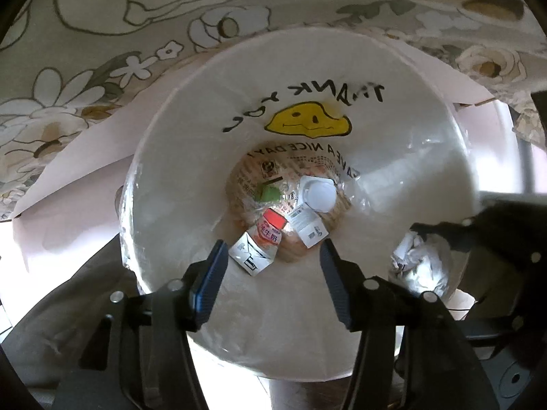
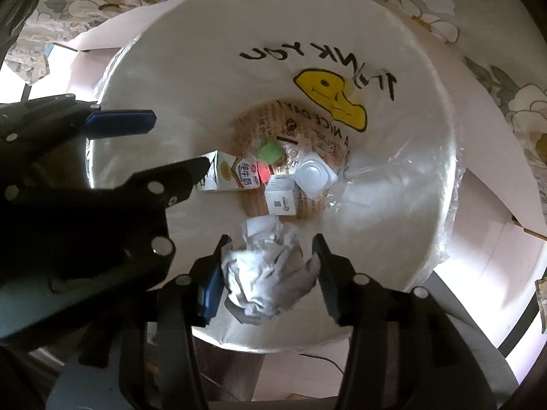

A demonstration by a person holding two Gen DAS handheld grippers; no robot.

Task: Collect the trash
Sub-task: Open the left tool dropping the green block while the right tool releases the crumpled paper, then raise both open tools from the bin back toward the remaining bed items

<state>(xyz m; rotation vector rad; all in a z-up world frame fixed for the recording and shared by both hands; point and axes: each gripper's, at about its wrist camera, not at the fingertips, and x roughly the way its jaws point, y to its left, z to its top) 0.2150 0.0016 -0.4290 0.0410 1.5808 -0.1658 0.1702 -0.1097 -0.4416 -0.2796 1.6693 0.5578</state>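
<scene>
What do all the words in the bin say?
"THANK YOU" on the bag, above a yellow smiley.
"...A NICE DAY!" lower on the bag; the first word is partly hidden.
Milk carton: Chinese characters, too small to read for sure.
Noodle lid and white box: print too small to read.

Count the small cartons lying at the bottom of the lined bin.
2. The milk carton lies at the left of the pile; the white carton with a printed code lies right of it, beside the plastic cup. More could be hidden underneath.
</scene>
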